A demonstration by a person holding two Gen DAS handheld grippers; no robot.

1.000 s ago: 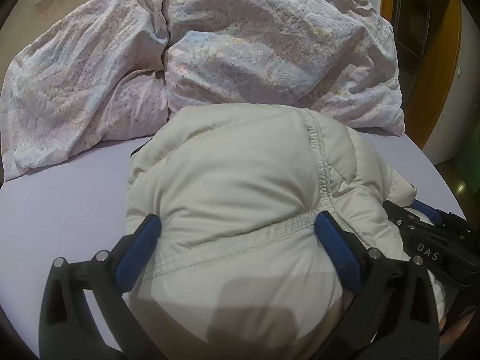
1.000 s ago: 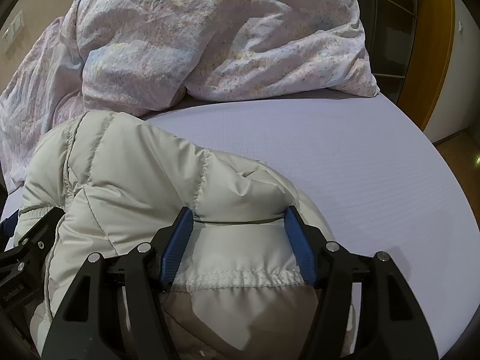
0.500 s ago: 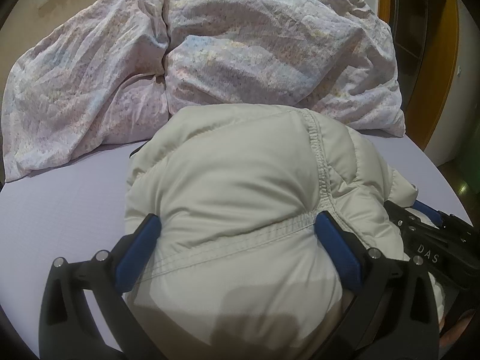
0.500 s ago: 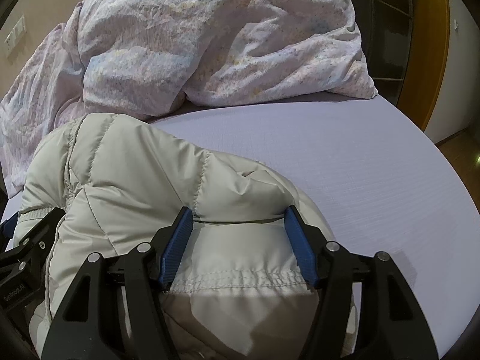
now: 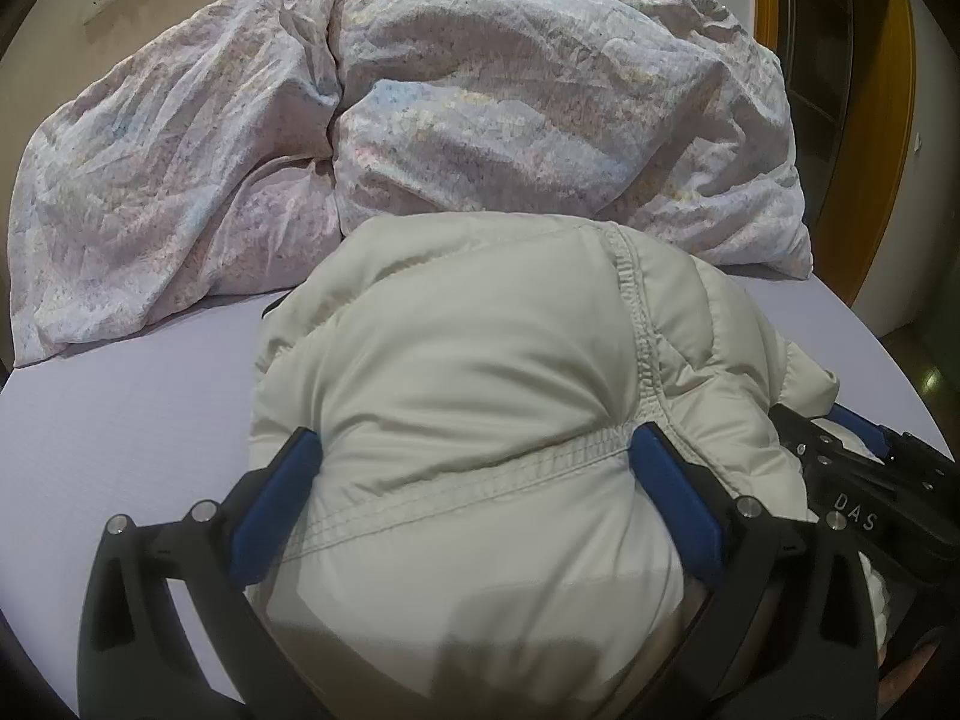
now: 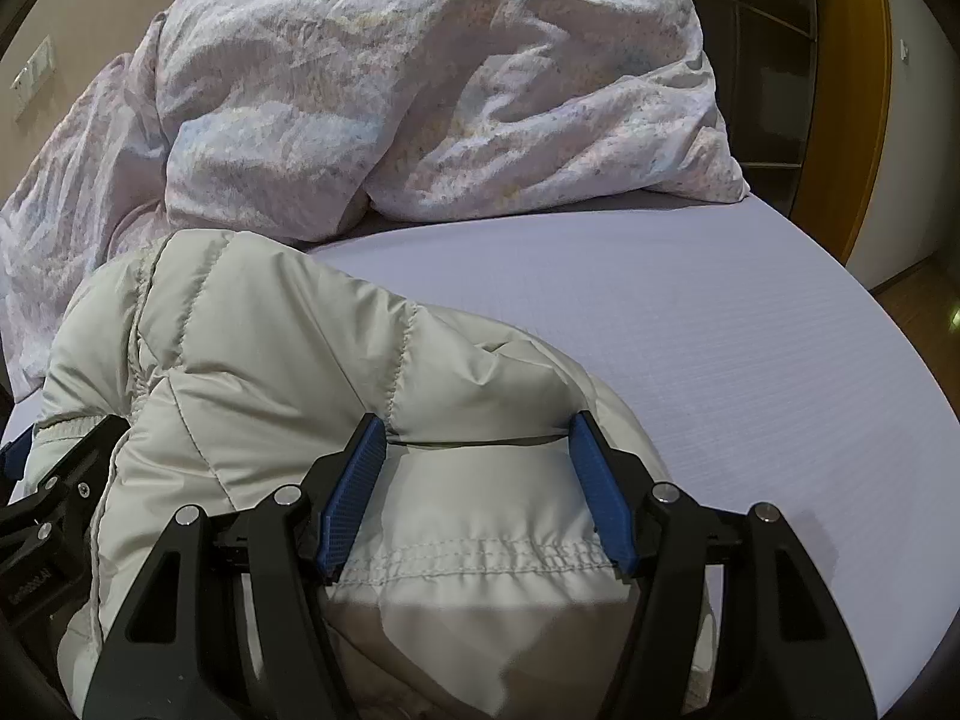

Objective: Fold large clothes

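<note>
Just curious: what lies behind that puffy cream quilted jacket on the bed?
A crumpled floral duvet lies heaped behind the cream quilted jacket on the lilac sheet. The jacket hides the duvet's near edge.

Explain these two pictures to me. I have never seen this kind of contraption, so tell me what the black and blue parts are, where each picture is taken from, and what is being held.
No robot here: a person holds a hand tool with two fingers in each hand, and a camera on each tool looks along them. One picture comes from the left gripper, the other from the right gripper. The blue pads are its fingers. Both press into a puffy cream jacket that lies bunched on a bed sheet. Behind it lies a crumpled flowery duvet. Each picture also shows the other tool at its edge.
</note>
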